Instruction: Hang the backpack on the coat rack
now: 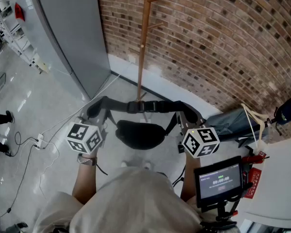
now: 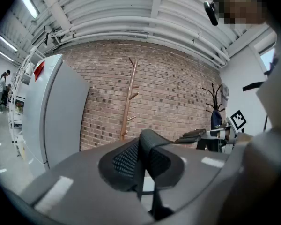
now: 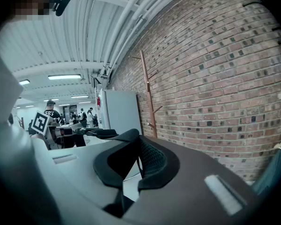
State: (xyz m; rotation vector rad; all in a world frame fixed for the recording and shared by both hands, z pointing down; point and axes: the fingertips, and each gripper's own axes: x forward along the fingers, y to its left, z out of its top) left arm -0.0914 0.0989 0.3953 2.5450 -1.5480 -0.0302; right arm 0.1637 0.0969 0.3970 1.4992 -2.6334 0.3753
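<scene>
Clamping a padded shoulder strap [image 2: 152,149] apiece, the left claw [image 2: 141,172] and right claw [image 3: 131,172] were fully closed. The black backpack [image 1: 140,134] hung between them above the floor [image 1: 48,106], short of the wooden coat rack [image 1: 144,38] by the brick wall [image 1: 223,42].

I'm seeing open floor [image 1: 53,106] lying ahead toward the coat rack [image 1: 143,47]; a grey cabinet [image 1: 72,38] is crowding its left, the brick wall [image 1: 223,42] backing it.
</scene>
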